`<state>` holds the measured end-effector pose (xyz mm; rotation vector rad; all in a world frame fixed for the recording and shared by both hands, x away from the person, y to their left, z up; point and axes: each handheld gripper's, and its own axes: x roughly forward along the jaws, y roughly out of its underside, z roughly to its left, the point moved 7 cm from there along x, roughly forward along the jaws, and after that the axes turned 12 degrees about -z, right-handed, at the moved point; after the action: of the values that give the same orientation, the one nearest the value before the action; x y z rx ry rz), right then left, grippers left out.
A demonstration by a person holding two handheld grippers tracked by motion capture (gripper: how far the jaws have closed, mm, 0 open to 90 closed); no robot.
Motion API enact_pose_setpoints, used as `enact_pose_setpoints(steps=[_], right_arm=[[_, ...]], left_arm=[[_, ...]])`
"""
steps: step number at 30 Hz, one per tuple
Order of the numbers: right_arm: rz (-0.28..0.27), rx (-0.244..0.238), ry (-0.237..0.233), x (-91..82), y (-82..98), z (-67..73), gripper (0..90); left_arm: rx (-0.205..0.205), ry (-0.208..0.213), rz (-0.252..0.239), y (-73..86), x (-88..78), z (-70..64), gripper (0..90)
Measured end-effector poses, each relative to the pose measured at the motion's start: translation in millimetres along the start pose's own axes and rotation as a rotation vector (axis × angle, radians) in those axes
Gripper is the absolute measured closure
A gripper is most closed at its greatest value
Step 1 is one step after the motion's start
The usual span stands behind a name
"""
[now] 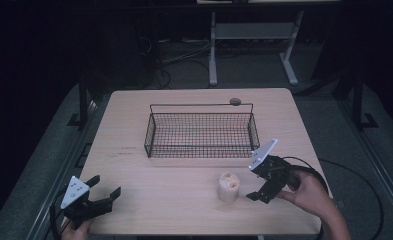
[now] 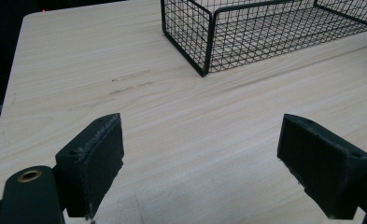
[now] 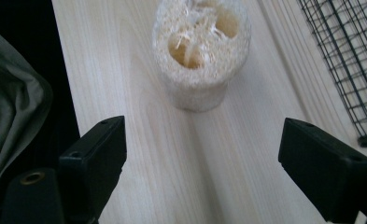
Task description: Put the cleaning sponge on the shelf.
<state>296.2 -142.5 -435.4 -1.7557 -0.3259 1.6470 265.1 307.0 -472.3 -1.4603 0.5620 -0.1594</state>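
High view, right hand-held gripper (image 1: 255,183) spread beside upright loofah (image 1: 228,187), wire basket (image 1: 201,149) behind, left hand-held gripper (image 1: 104,187) spread

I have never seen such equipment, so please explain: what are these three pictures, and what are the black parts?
A person sits at a wooden table and holds a hand tool in each hand: the left gripper and the right gripper. One camera looks down from above; the other two ride on the grippers, so their black fingers rise from the bottom. Both are open and hold nothing. On the table stand a wire basket and a loofah piece, close before the right gripper.
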Motion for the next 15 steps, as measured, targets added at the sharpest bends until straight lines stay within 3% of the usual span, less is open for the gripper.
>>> enact_pose_setpoints(steps=[7,15], right_arm=[[0.016,-0.029,-0.027,10.3,-15.6,0.7,14.8],[0.049,-0.031,-0.057,24.2,-26.0,-0.7,14.8]], left_arm=[[0.001,0.001,0.000,0.0,-0.2,0.5,13.8],[0.003,0.003,0.000,0.0,-0.4,1.0,13.8]])
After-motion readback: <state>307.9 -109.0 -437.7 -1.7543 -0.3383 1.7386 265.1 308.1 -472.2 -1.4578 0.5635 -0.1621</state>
